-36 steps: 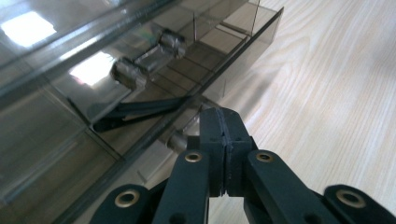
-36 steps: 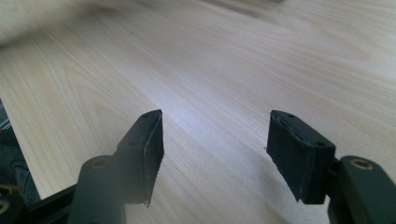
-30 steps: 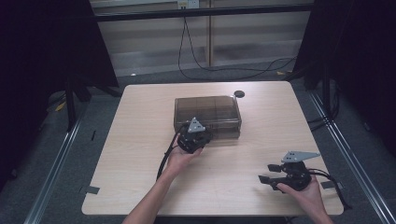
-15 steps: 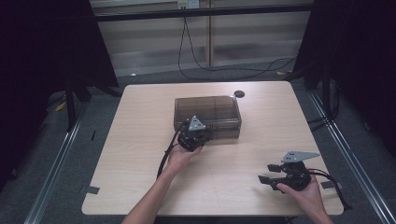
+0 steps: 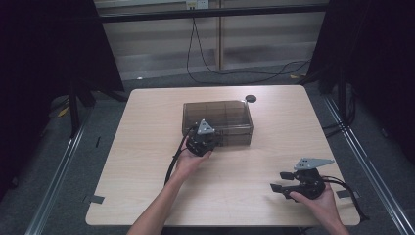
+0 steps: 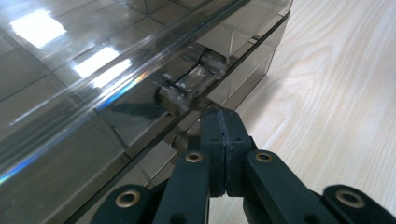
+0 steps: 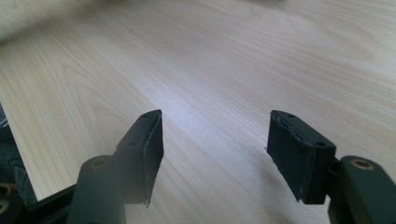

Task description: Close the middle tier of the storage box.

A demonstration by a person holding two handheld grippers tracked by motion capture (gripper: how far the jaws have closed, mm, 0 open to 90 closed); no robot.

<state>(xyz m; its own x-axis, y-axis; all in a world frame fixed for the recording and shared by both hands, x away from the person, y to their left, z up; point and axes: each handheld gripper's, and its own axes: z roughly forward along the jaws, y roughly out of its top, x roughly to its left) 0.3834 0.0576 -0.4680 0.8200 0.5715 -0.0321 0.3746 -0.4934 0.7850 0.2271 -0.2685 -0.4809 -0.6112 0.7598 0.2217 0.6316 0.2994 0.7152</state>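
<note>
Smoky clear plastic organizer box (image 5: 218, 117) sits mid-table (image 5: 147, 161), a bit toward the far side, lid down. Left gripper (image 5: 201, 139) is at the box's near front wall, jaws fully closed pad to pad, nothing between them; in the left gripper view the tip (image 6: 223, 128) sits just below the clear front latch (image 6: 187, 86), at or very near the lid's lower edge, contact hard to confirm. Looks like the step is popping the latch to open the lid. To do it well: keep jaws shut so the tip acts as one stiff wedge, hook under the latch tab's lower lip, lever up and outward, short stroke, not straight into the wall or the light box will slide away. Right gripper (image 5: 293, 188) rests near the table's near right corner, well apart from the box, jaws open over bare wood (image 7: 210, 84), holding nothing; probably better pressing down on the lid or bracing the far side.
</note>
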